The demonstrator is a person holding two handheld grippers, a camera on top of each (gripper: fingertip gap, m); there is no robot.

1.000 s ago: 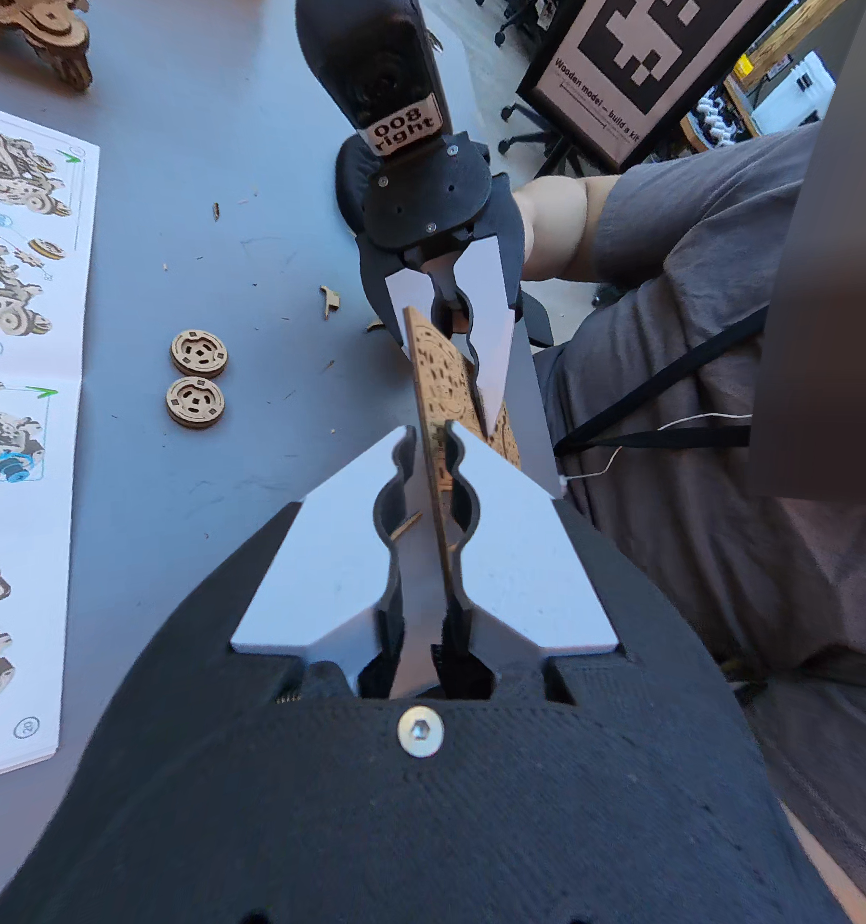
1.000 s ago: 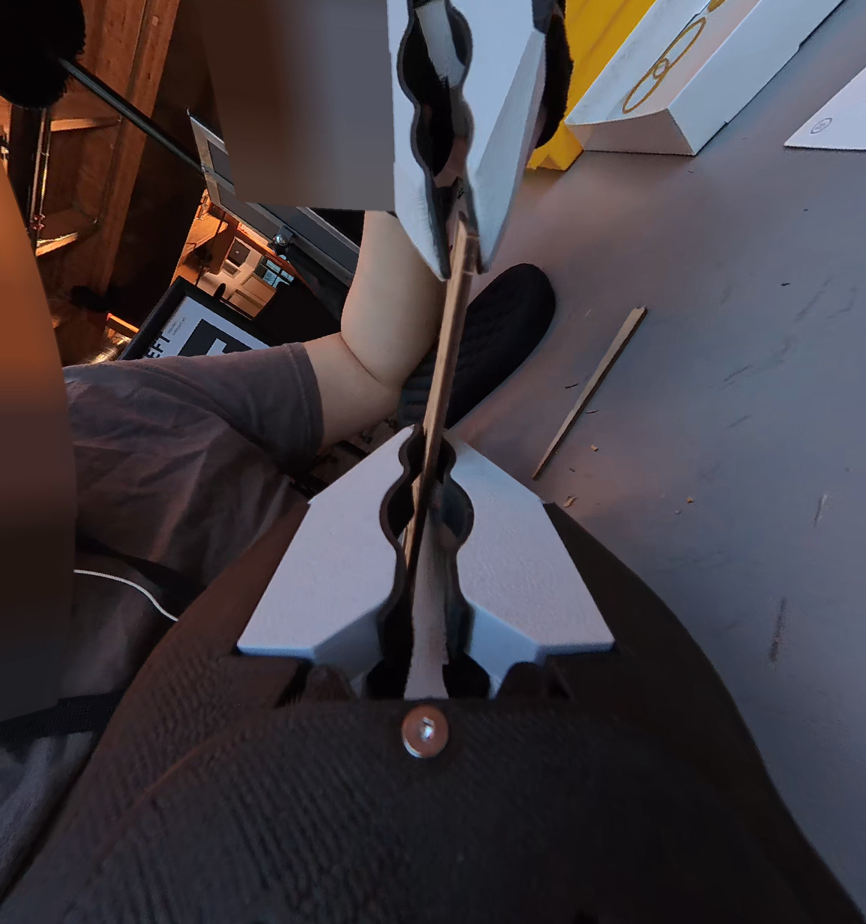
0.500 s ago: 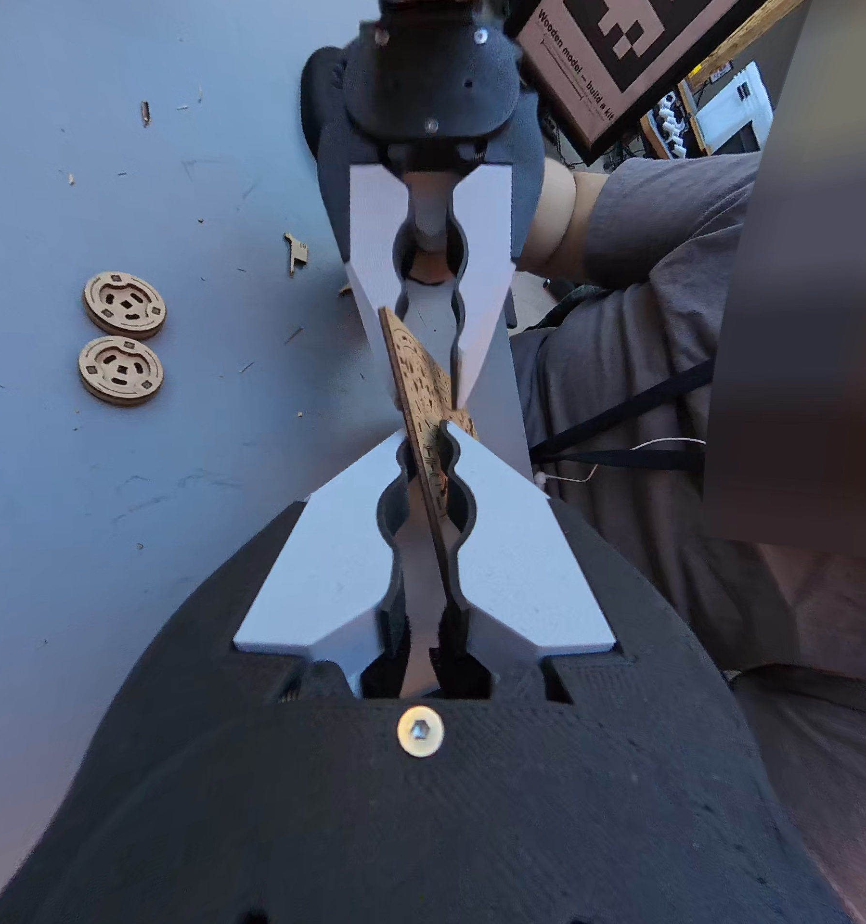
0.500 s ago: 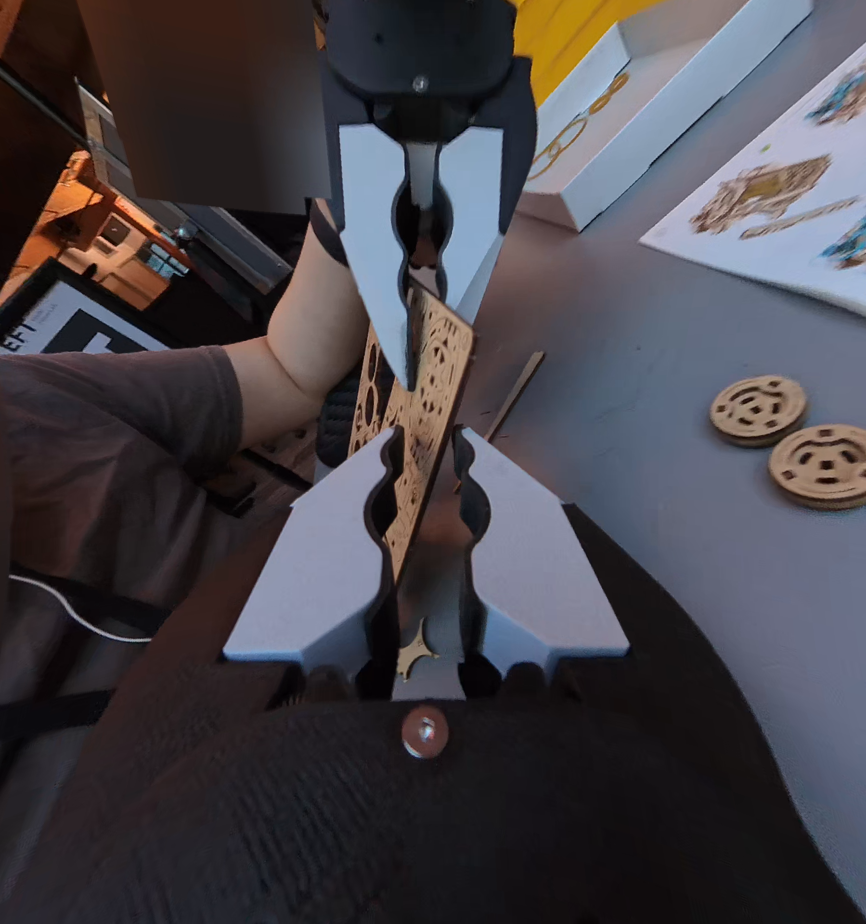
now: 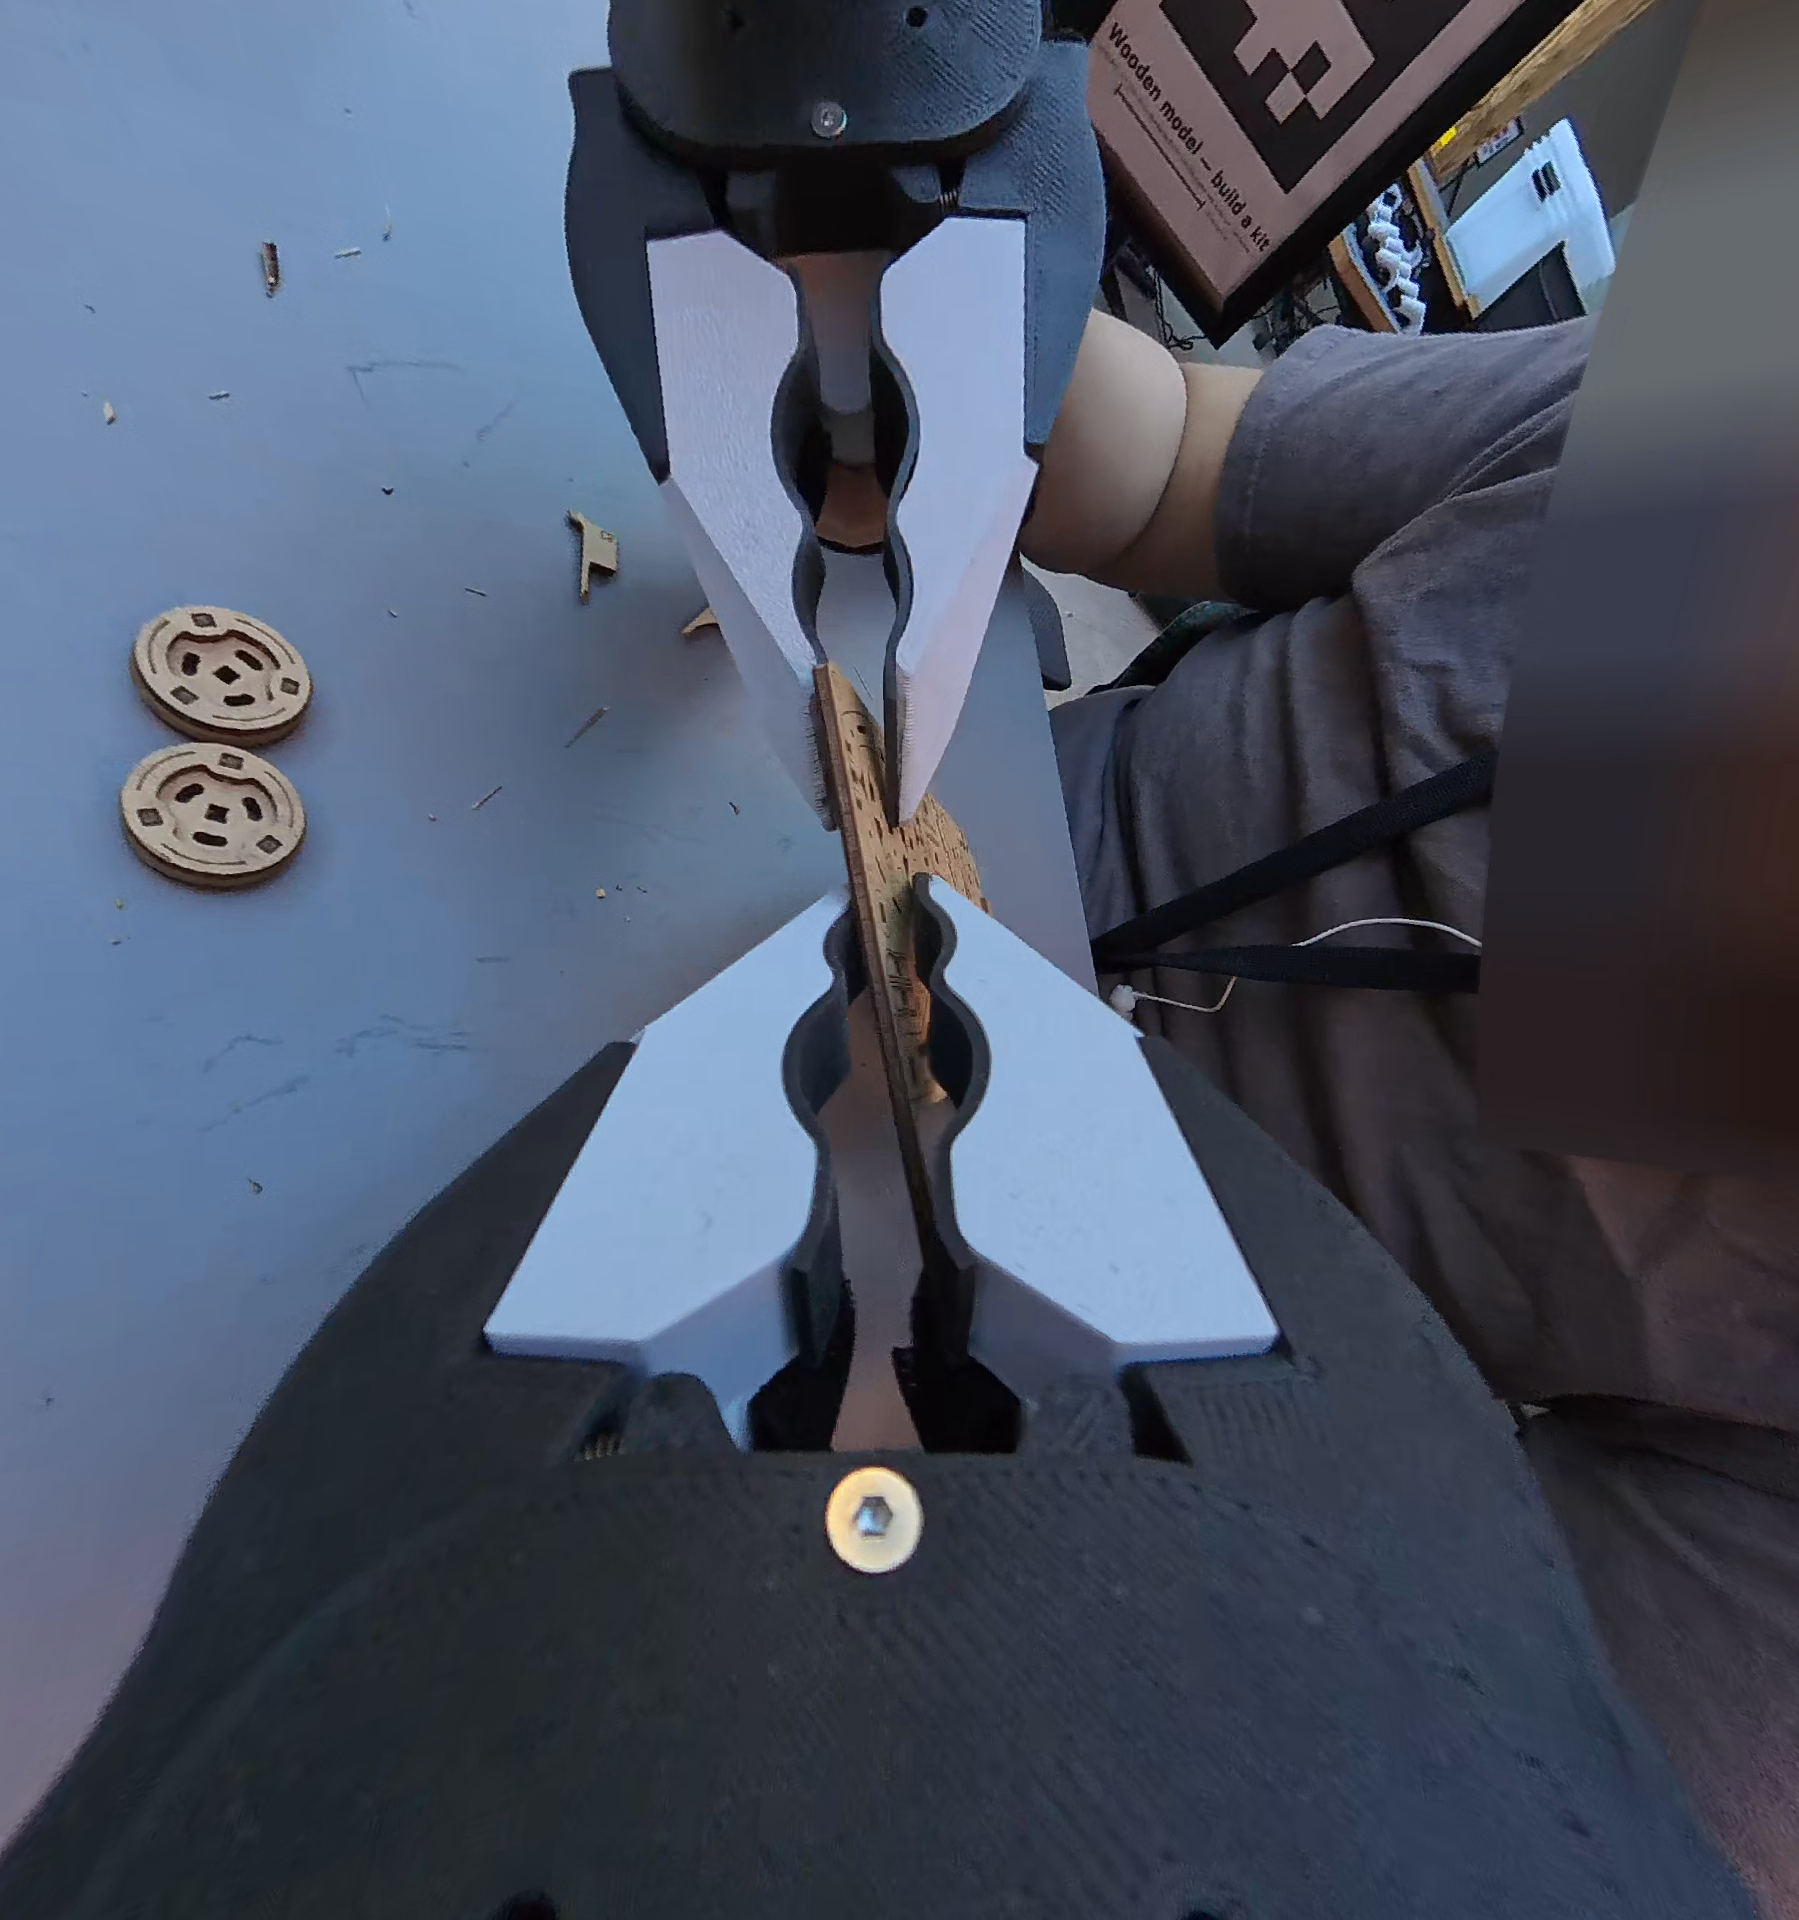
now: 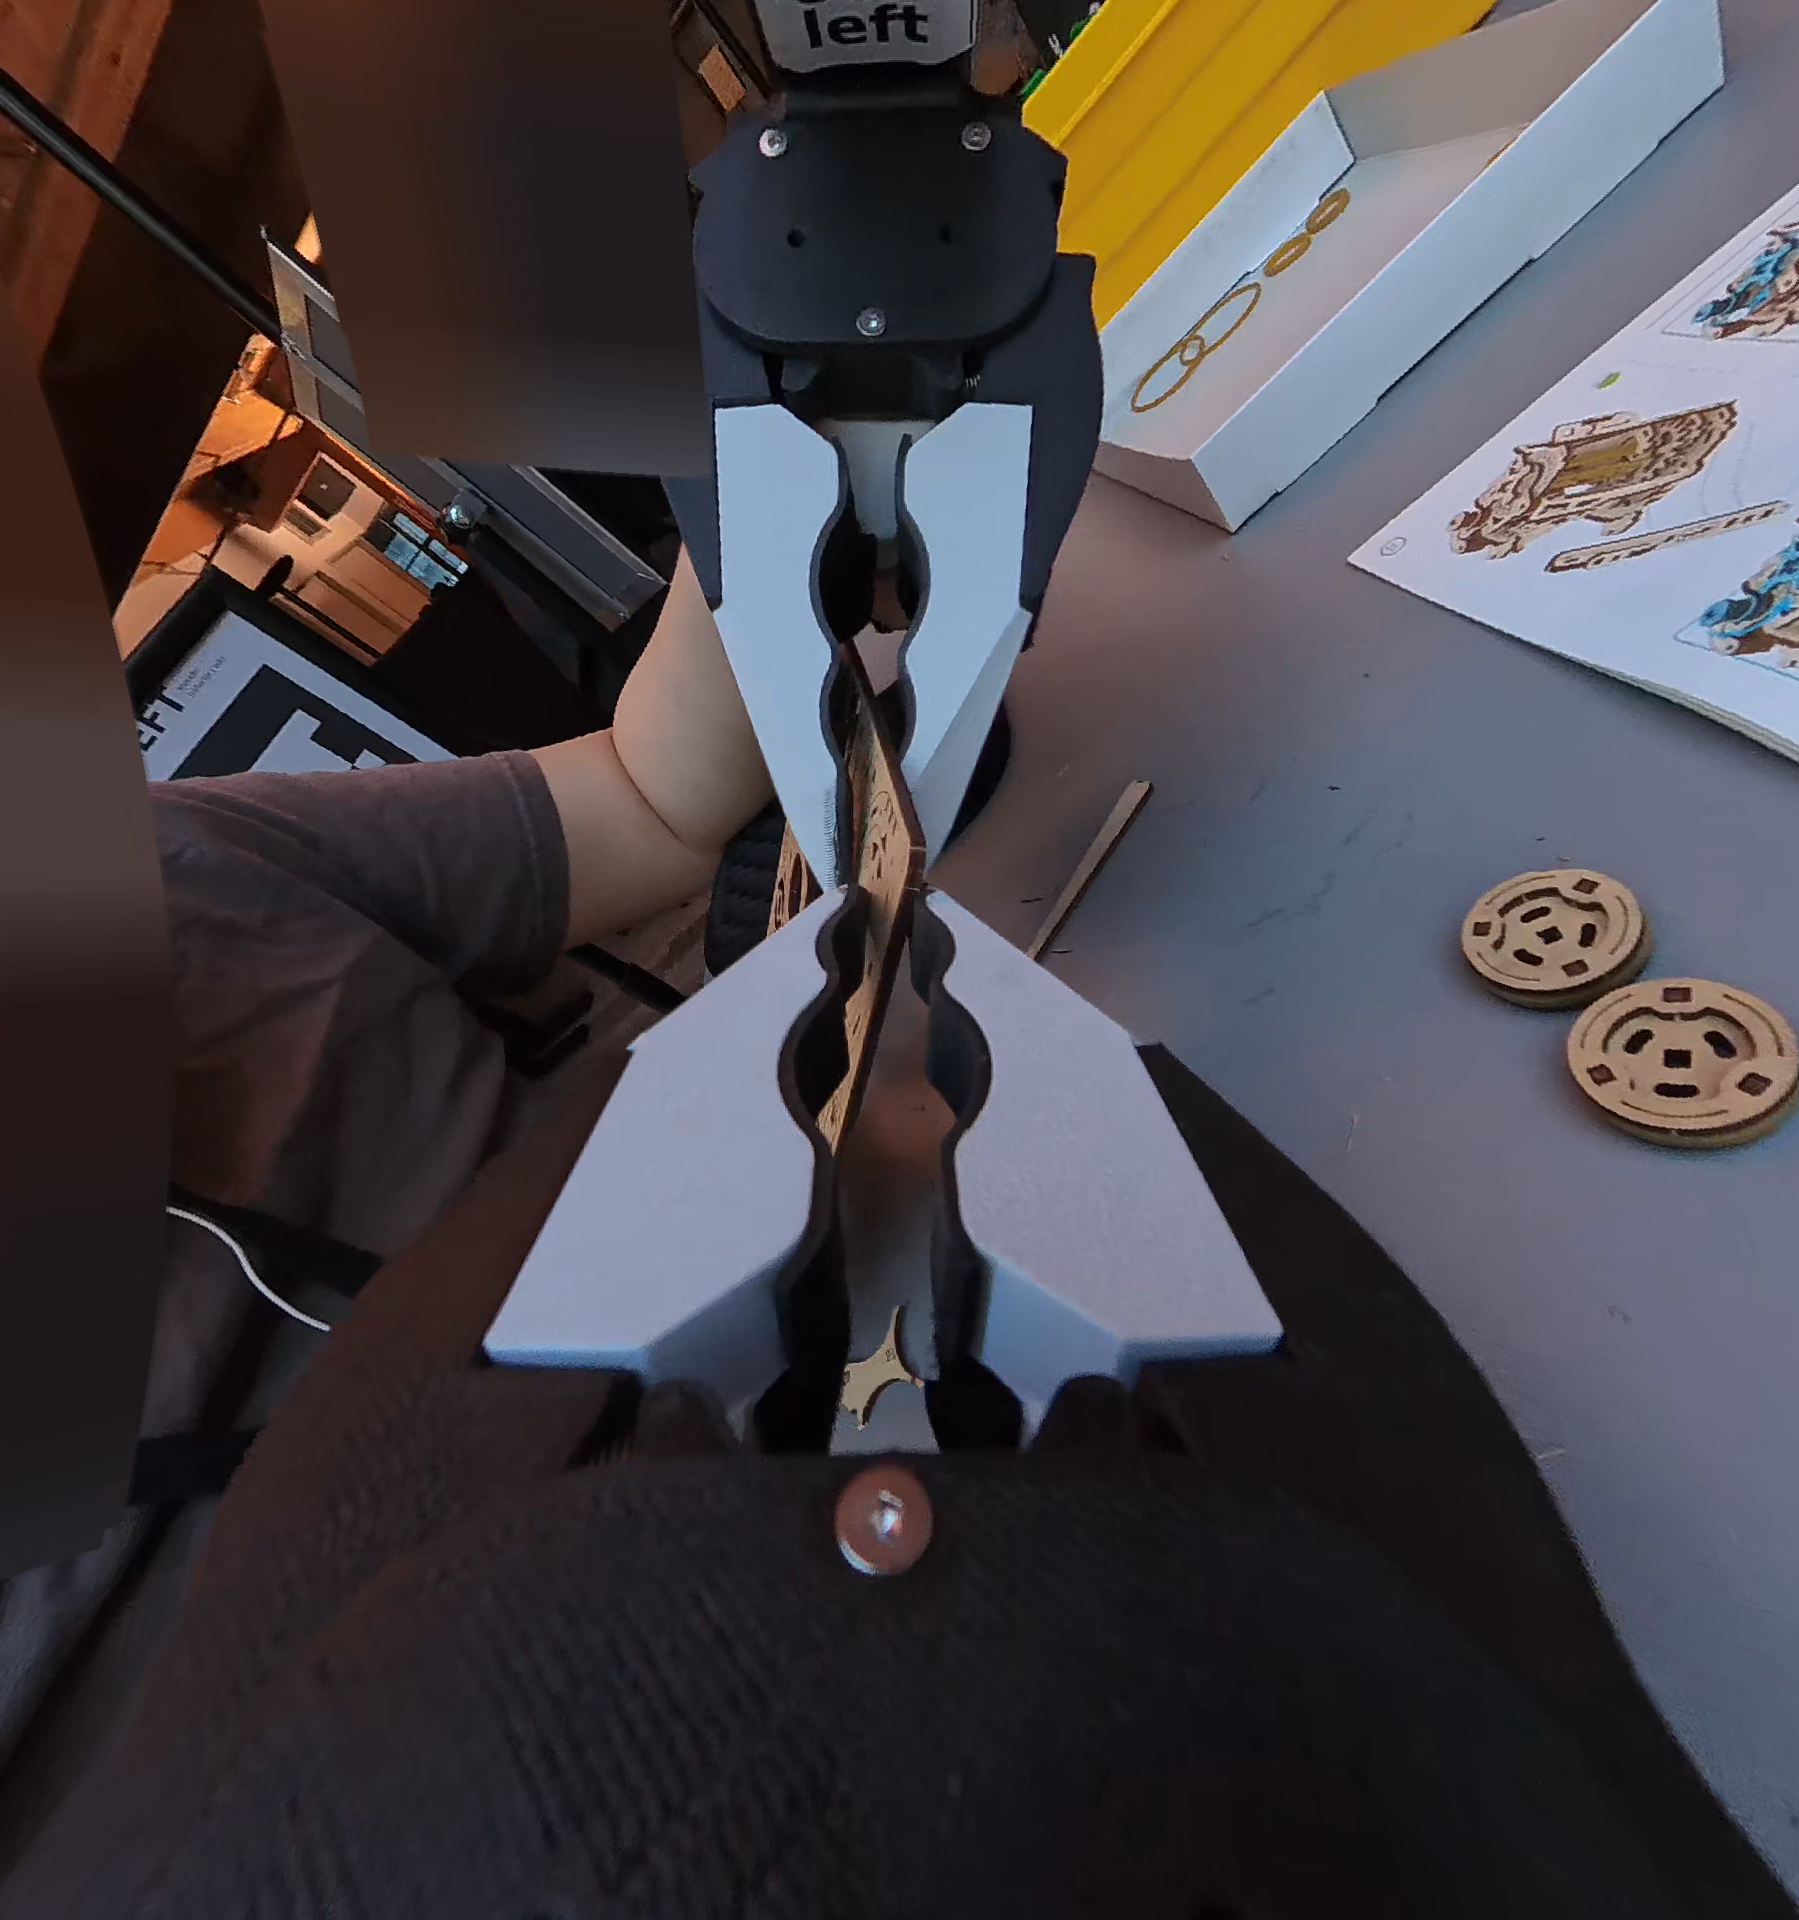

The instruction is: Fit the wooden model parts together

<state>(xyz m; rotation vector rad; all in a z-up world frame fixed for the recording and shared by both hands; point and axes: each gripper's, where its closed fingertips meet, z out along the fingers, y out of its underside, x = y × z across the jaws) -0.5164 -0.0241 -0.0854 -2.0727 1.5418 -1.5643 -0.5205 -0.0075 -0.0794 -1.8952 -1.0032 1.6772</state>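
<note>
Centrally, a thin laser-cut wooden sheet [image 5: 879, 831] stands on edge between two opposed grippers, above the grey table [image 5: 355, 1039]. Left gripper [image 5: 879, 909]: its jaws are closed on the sheet's near end, the wood lying against the right finger and running back into the throat. Right gripper [image 5: 859, 805], facing it tip to tip: its jaws are slightly parted, the left fingertip touching the sheet's far edge; whether the right fingertip presses the wood cannot be told. In the right wrist view the sheet [image 6: 874, 862] passes obliquely from the right gripper [image 6: 879, 909] into the left gripper [image 6: 879, 852], and a small star-shaped wooden piece [image 6: 879, 1371] lies deep in the right gripper's throat. Two wooden discs [image 5: 214, 748], side by side and touching, lie on the table left of the left gripper, well apart from the sheet. Wood scraps [image 5: 594, 540] lie beyond them. A wooden strip [image 6: 1092, 868], an instruction booklet [image 6: 1653, 561] and a white box [image 6: 1394, 270] lie right of the right gripper.
</note>
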